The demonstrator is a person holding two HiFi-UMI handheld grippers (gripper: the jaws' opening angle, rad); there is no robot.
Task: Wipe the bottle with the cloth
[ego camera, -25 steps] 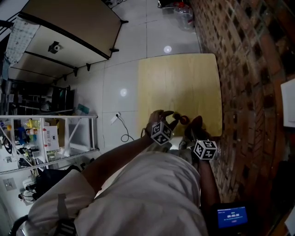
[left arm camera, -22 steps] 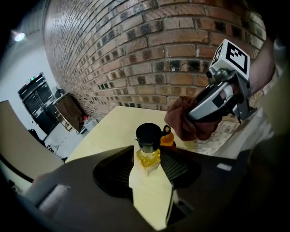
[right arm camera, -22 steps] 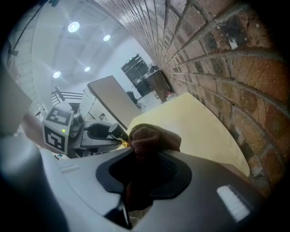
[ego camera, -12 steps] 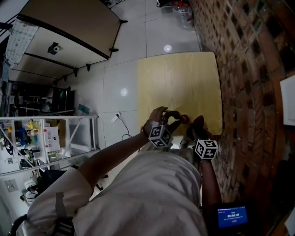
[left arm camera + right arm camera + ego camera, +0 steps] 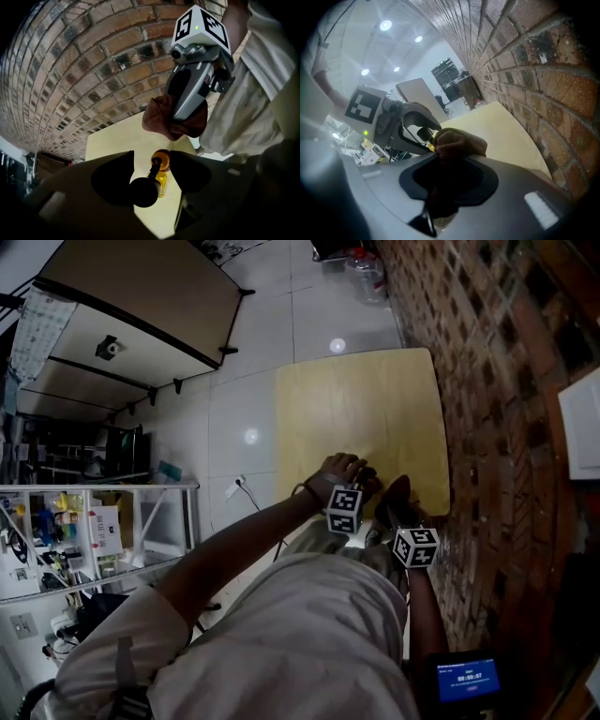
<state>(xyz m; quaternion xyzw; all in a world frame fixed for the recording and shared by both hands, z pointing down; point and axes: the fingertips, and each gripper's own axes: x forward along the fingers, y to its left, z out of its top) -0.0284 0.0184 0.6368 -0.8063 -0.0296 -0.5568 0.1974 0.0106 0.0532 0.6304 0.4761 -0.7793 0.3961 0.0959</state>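
Left gripper [image 5: 151, 164] has been swung right, jaws being opened off the small yellow black-capped bottle [image 5: 161, 181]; crumpled brown cloth [image 5: 459, 143] is clamped in the right gripper [image 5: 450, 171]. Wipe likely paused.

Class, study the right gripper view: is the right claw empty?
No, the right claw is shut on a crumpled brown cloth that bulges out from its grip.

The light wooden table [image 5: 361, 418] stands on a white tiled floor [image 5: 244, 399], one side against the brick wall [image 5: 487, 381]. A yellow-filled bottle [image 5: 161, 180] is at its near edge; contact with the top cannot be confirmed.
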